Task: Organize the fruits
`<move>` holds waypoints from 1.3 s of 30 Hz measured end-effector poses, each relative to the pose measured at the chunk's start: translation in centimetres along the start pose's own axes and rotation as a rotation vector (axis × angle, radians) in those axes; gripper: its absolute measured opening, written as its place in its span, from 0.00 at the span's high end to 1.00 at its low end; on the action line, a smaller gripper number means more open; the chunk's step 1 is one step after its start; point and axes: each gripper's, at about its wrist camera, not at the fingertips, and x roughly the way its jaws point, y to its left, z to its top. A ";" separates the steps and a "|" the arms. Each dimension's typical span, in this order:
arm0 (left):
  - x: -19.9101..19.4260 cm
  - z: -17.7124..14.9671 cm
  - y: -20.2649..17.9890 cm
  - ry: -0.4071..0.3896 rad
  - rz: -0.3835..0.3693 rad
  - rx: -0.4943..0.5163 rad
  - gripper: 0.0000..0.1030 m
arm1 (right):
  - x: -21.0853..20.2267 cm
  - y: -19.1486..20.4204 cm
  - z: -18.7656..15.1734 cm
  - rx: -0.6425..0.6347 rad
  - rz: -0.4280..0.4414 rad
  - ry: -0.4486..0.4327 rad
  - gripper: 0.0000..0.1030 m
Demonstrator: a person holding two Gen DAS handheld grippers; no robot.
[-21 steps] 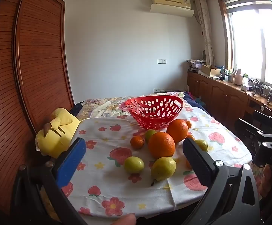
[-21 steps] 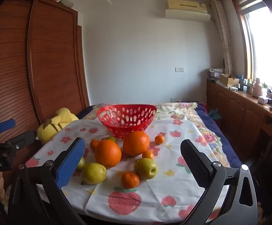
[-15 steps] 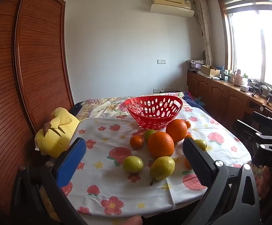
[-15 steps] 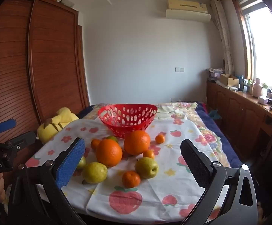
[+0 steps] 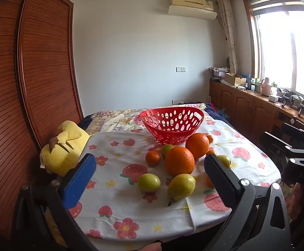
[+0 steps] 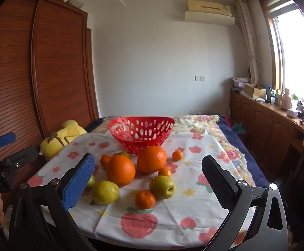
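Observation:
A red perforated basket (image 5: 171, 124) (image 6: 141, 132) stands empty at the far side of the flowered tablecloth (image 5: 118, 200). In front of it lie two big oranges (image 5: 179, 163) (image 5: 197, 145), several small mandarins (image 5: 153, 158) (image 6: 145, 199), and yellow-green pears (image 5: 181, 187) (image 5: 149, 182) (image 6: 162, 187) (image 6: 105, 192). My left gripper (image 5: 149, 179) is open and empty, held above the table's near edge. My right gripper (image 6: 147, 179) is open and empty, also short of the fruit.
A yellow plush toy (image 5: 65, 146) lies at the table's left edge against a wooden slatted wardrobe (image 5: 30, 83). A wooden counter (image 5: 263, 106) with clutter runs under the window on the right. The other gripper shows at each view's side (image 5: 298, 163) (image 6: 3, 167).
Both views have shifted slightly; the fruit sits a little lower and nearer in frame. Both grippers stay open and nothing on the table has moved.

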 end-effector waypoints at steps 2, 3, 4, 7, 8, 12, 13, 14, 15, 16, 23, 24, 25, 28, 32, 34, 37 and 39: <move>0.0 -0.1 -0.1 -0.001 0.001 0.001 0.00 | 0.0 -0.1 -0.1 0.003 0.000 0.001 0.00; 0.0 -0.1 -0.1 -0.002 0.001 0.002 0.00 | 0.0 -0.1 -0.1 0.003 0.001 0.001 0.00; 0.0 -0.1 -0.1 -0.001 0.001 0.002 0.00 | 0.0 -0.1 -0.1 0.003 0.003 0.001 0.00; -0.3 0.0 -0.1 -0.002 -0.002 0.001 0.00 | -0.2 -0.2 0.0 0.003 0.002 0.000 0.00; -0.4 0.1 0.3 -0.002 -0.003 -0.002 0.00 | -0.2 -0.2 0.0 0.003 -0.001 -0.001 0.00; -0.7 0.3 0.3 -0.006 -0.006 -0.001 0.00 | -0.2 -0.2 0.0 0.003 0.000 -0.001 0.00; -0.8 0.3 0.3 -0.007 -0.007 -0.001 0.00 | -0.2 -0.1 0.0 0.002 -0.001 -0.001 0.00; -0.8 0.4 0.3 -0.007 -0.007 0.000 0.00 | -0.2 -0.1 0.0 0.002 -0.001 -0.001 0.00; -0.8 0.5 0.4 -0.007 -0.006 0.000 0.00 | -0.2 -0.2 0.0 0.003 -0.001 -0.002 0.00; -0.9 0.5 0.4 -0.008 -0.007 0.001 0.00 | -0.3 -0.2 0.0 0.004 -0.001 -0.002 0.00; -0.9 0.6 0.5 -0.008 -0.007 -0.001 0.00 | -0.3 -0.2 0.0 0.002 -0.002 -0.003 0.00; -0.9 0.6 0.4 -0.009 -0.007 -0.001 0.00 | -0.3 -0.2 0.1 0.002 -0.001 -0.002 0.00; -0.9 0.7 0.4 -0.008 -0.007 -0.002 0.00 | -0.3 -0.3 0.1 0.002 0.000 -0.001 0.00; -1.0 0.7 0.4 -0.009 -0.006 -0.001 0.00 | -0.3 -0.3 0.0 0.003 0.000 -0.002 0.00; -1.0 0.7 0.4 -0.010 -0.007 0.000 0.00 | -0.3 -0.2 0.0 0.002 -0.002 -0.003 0.00; -1.0 0.7 0.4 -0.009 -0.006 0.001 0.00 | -0.3 -0.2 0.0 0.002 -0.001 -0.003 0.00; -1.0 0.7 0.4 -0.010 -0.007 0.000 0.00 | -0.4 -0.2 0.0 0.001 -0.002 -0.003 0.00; -1.0 0.7 0.4 -0.010 -0.006 0.000 0.00 | -0.3 -0.2 0.0 0.002 -0.002 -0.003 0.00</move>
